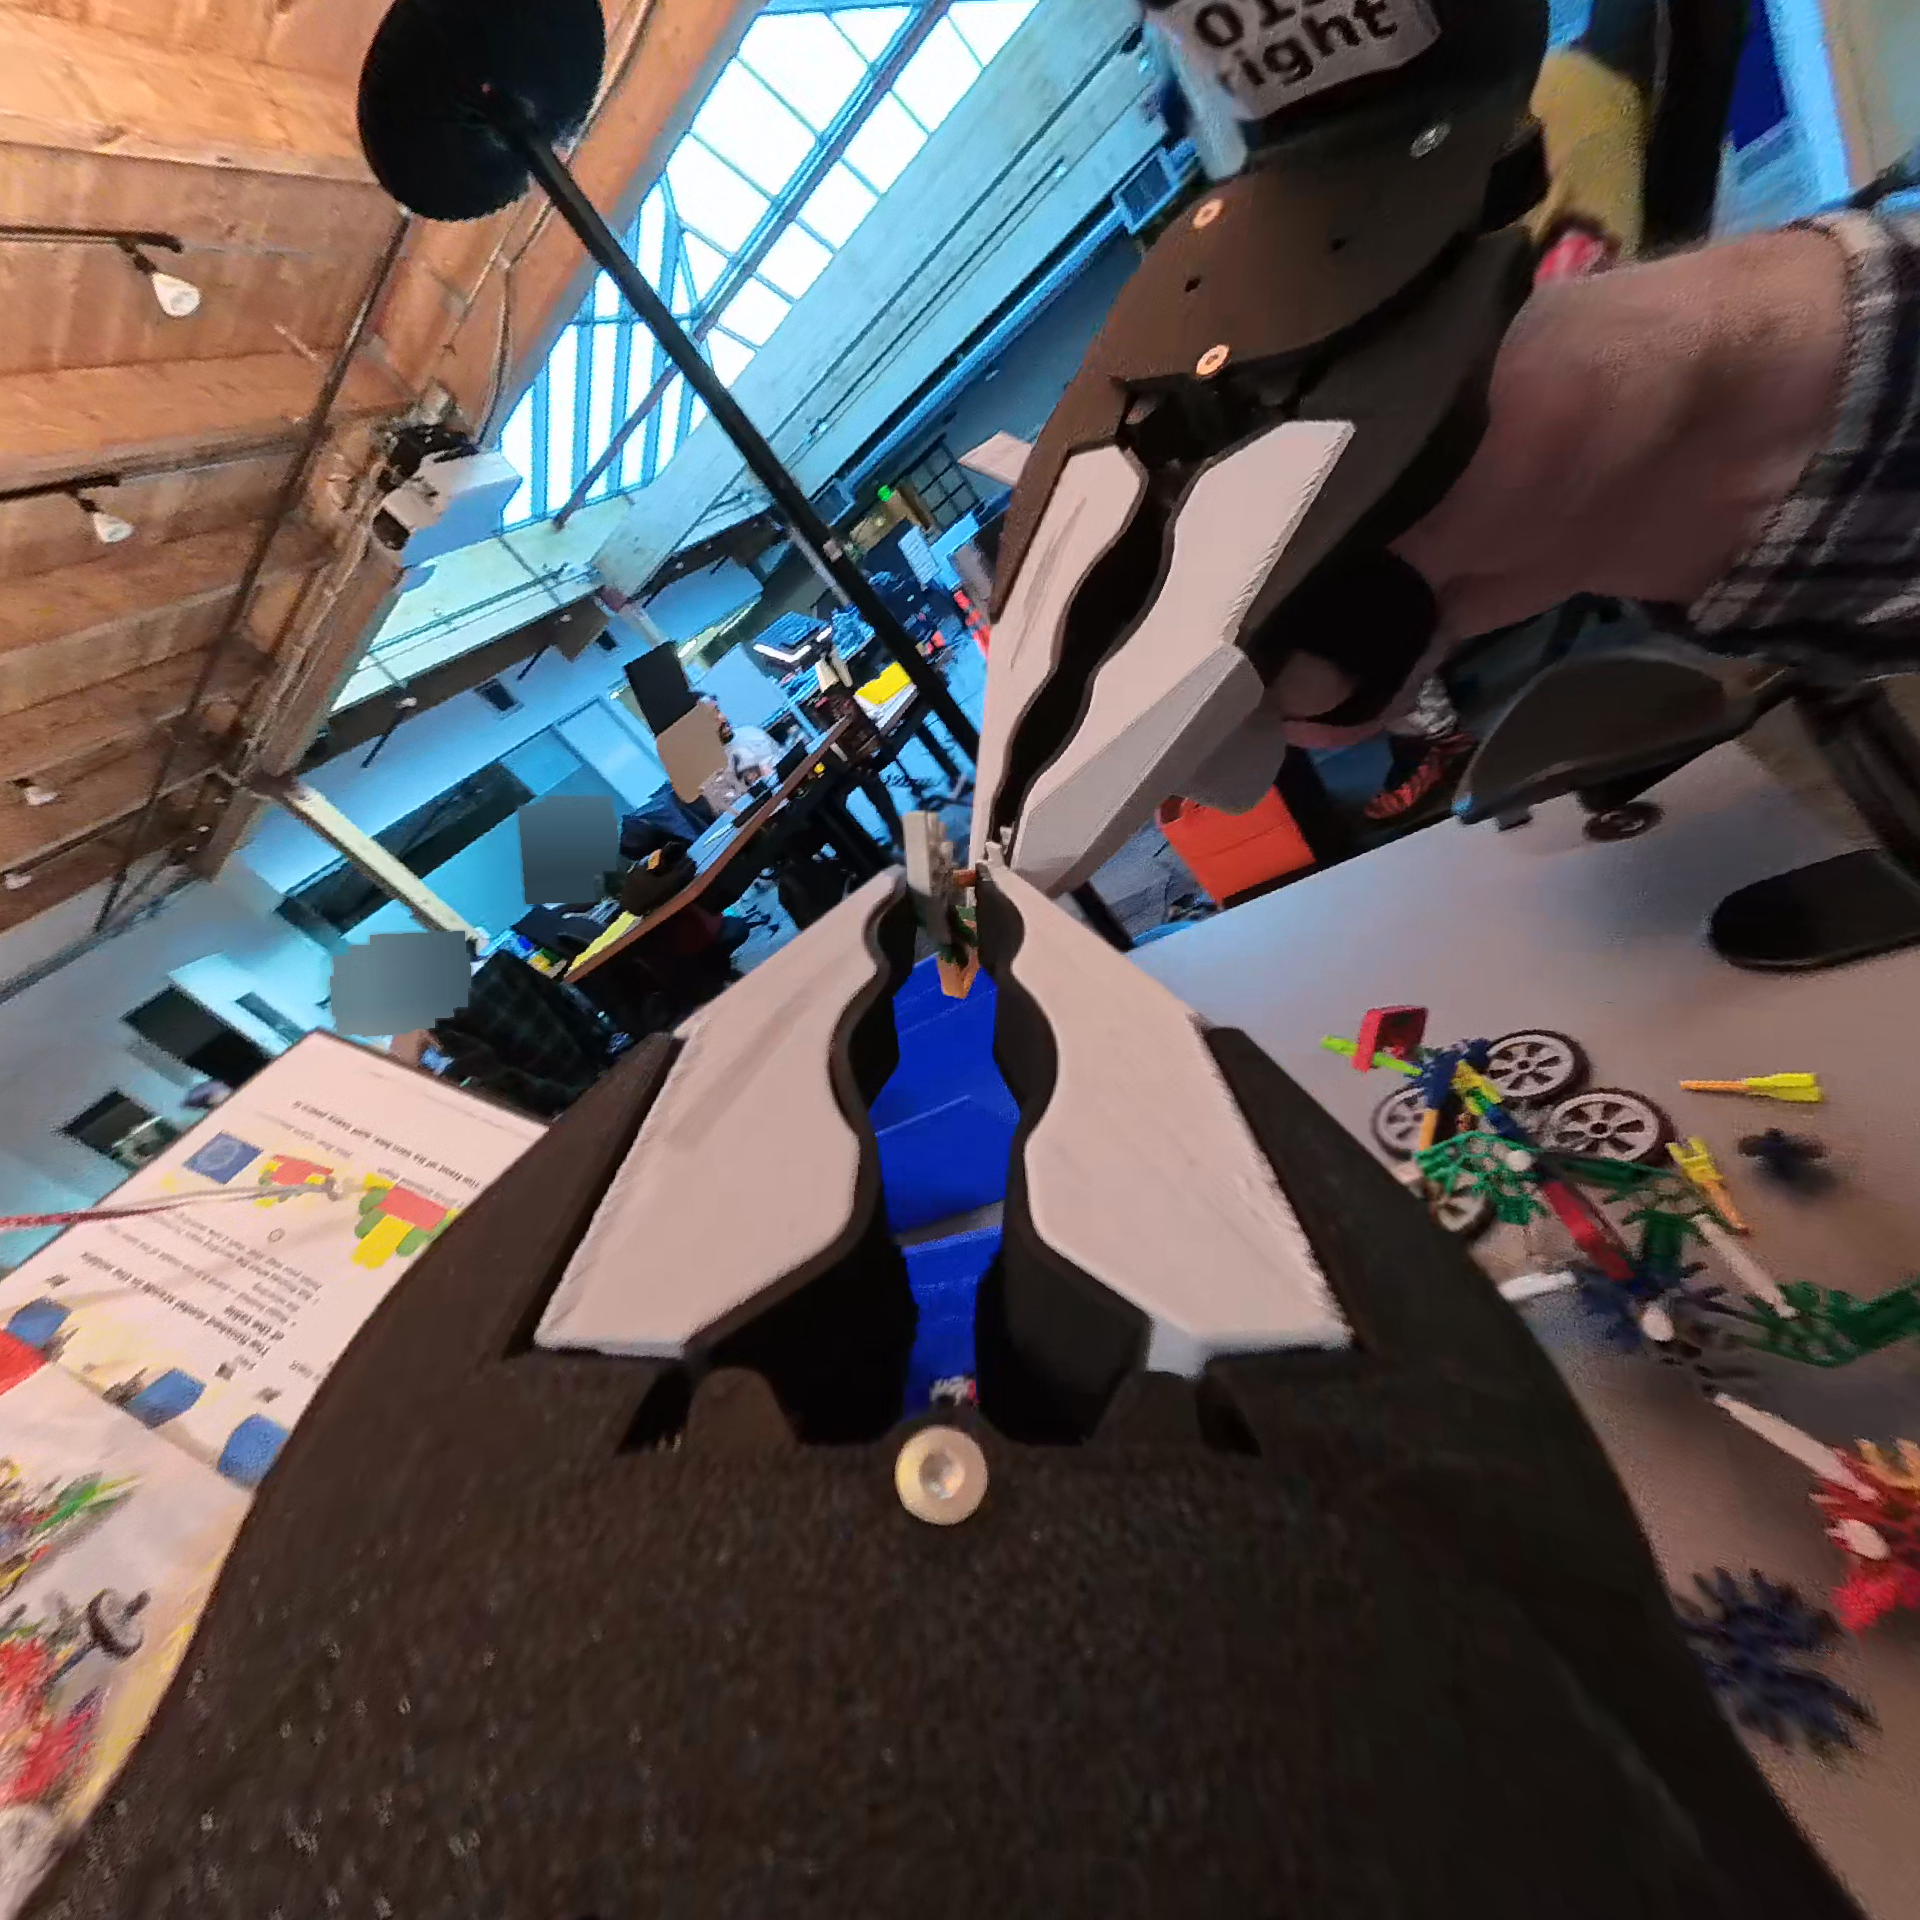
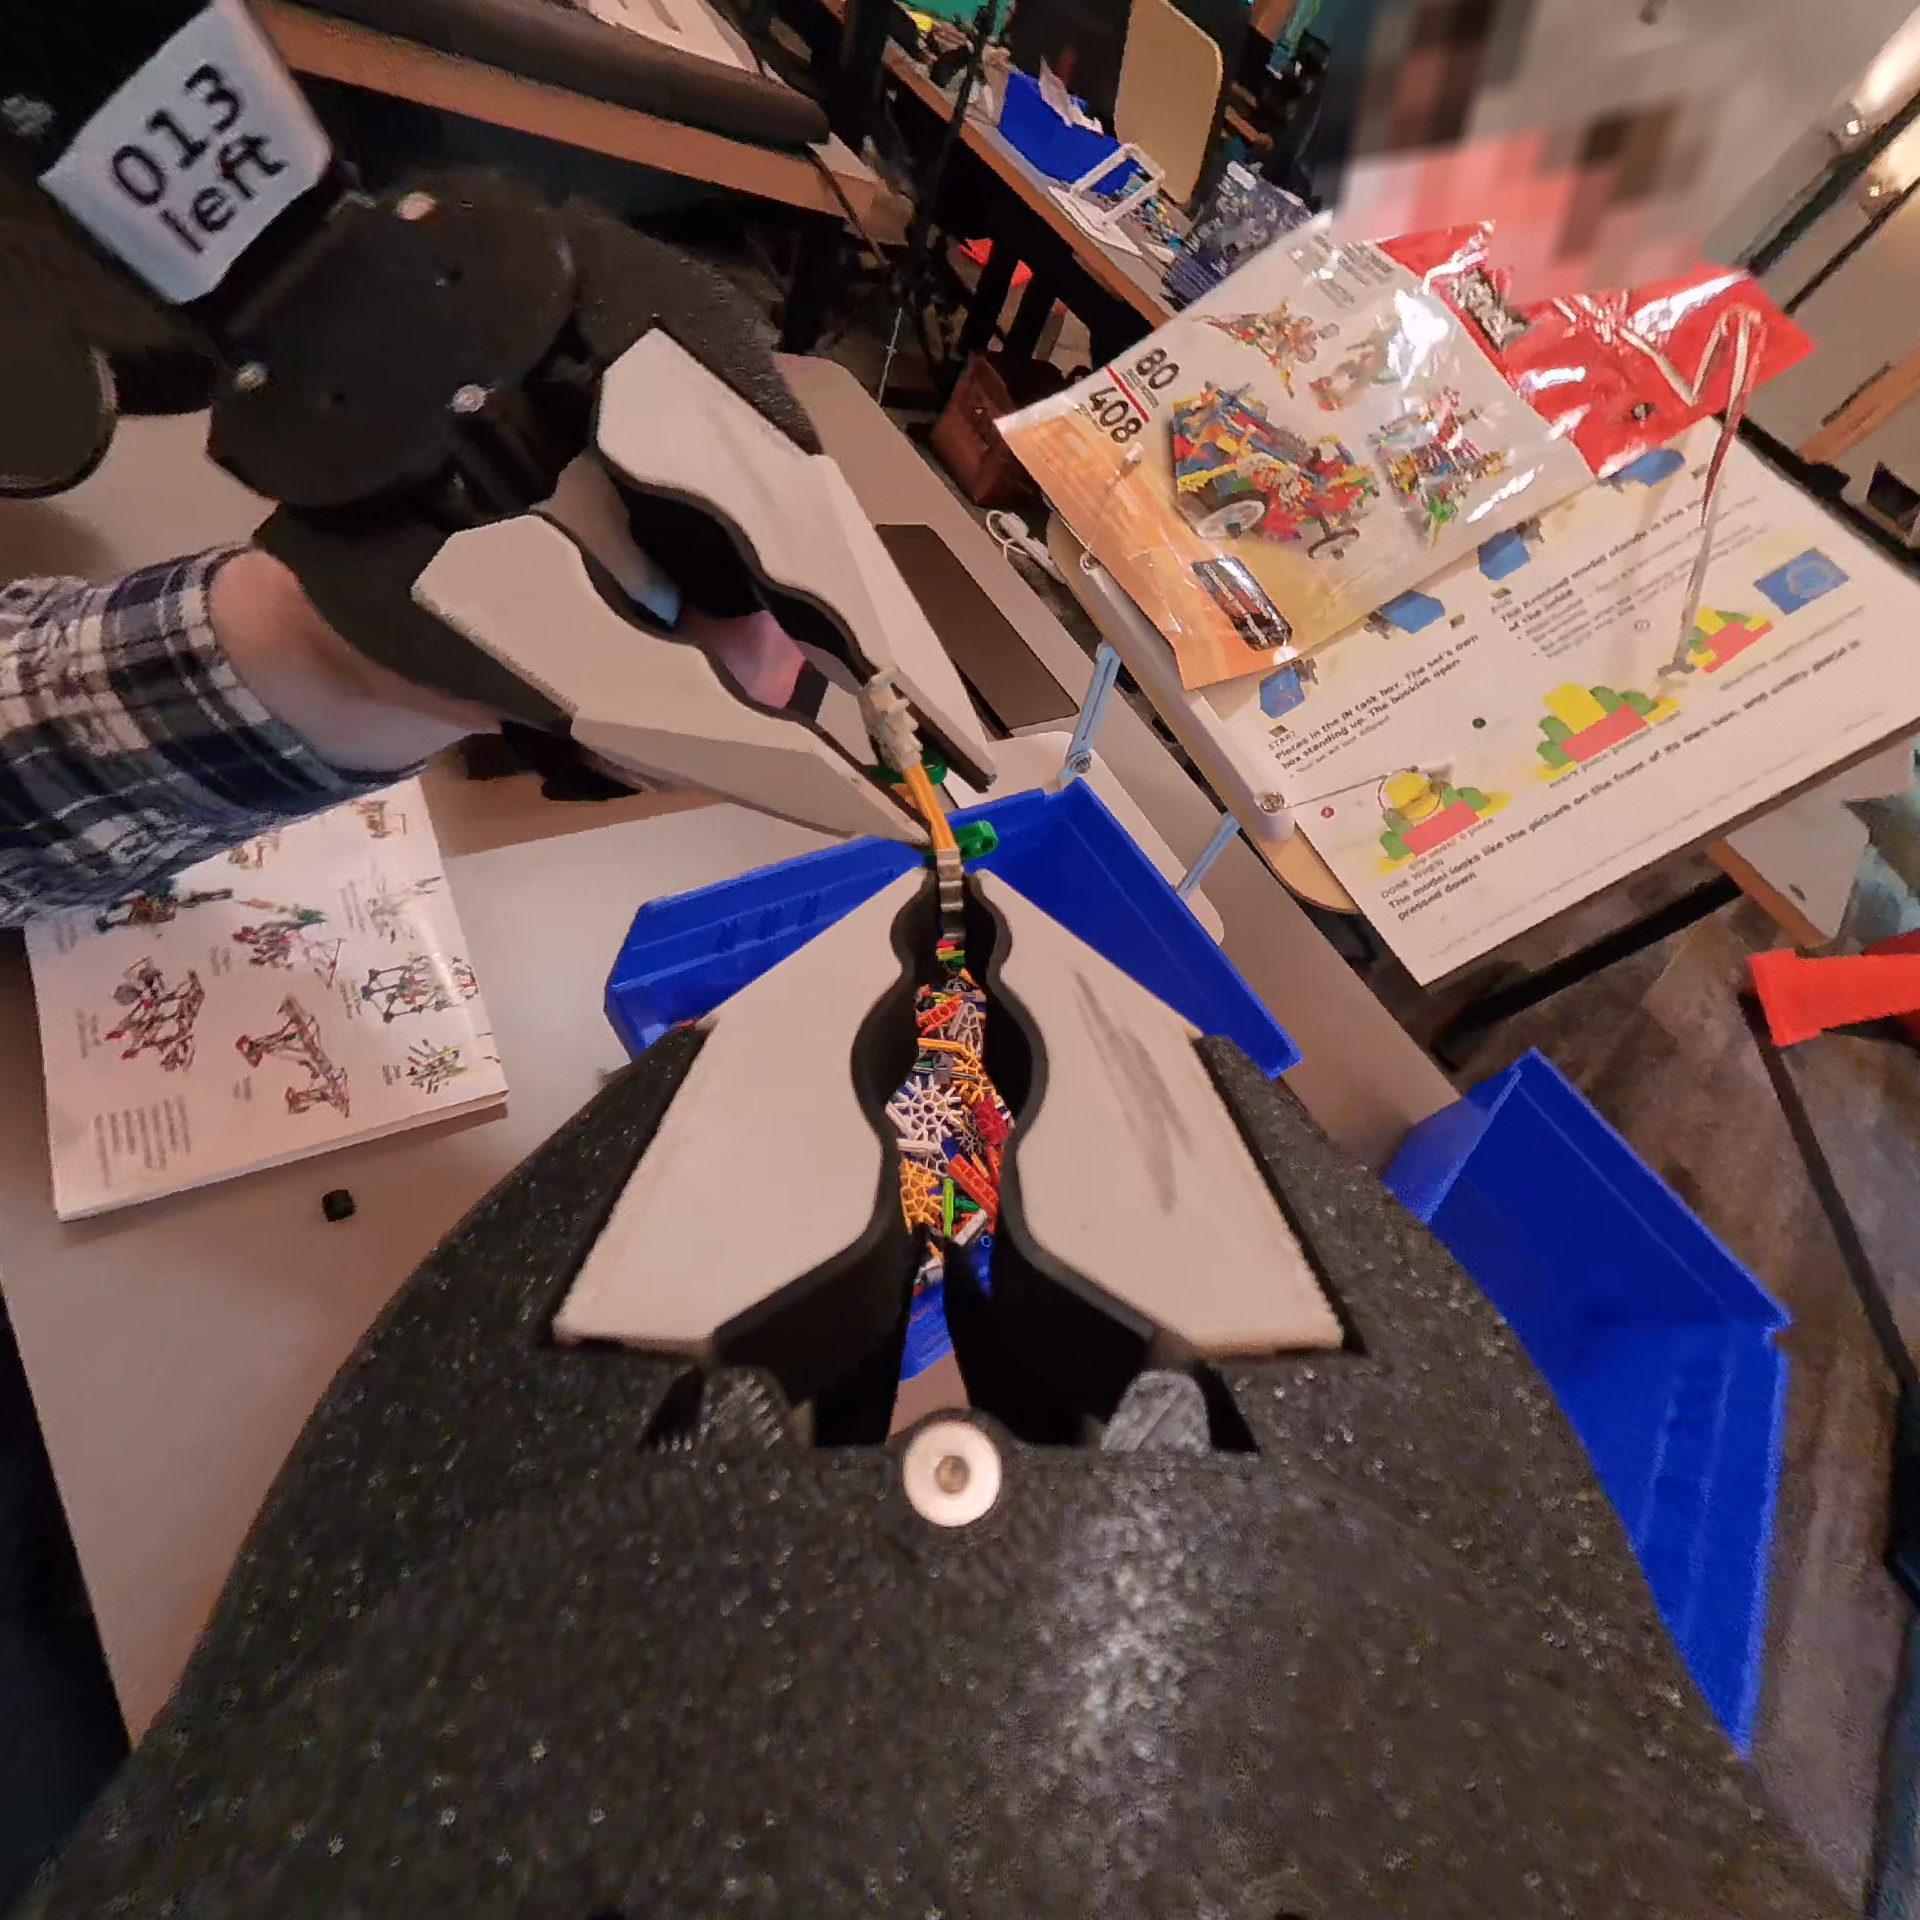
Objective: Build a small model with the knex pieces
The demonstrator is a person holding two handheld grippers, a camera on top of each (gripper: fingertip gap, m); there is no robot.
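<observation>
Both grippers meet tip to tip above the blue bin (image 2: 1132, 883): left gripper (image 1: 940, 894) clamps a small rod-and-connector piece (image 1: 940, 904), right gripper (image 2: 951, 883) pinches its grey end (image 2: 951, 873). Loose parts fill the bin below.

A pale table (image 2: 260, 1382) carries a booklet (image 2: 260, 997) and a blue bin (image 2: 790, 914).

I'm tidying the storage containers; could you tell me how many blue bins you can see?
2: one blue bin of small colourful pieces under the gripper tips, another blue bin at the table's right edge. Others may be hidden.
</observation>
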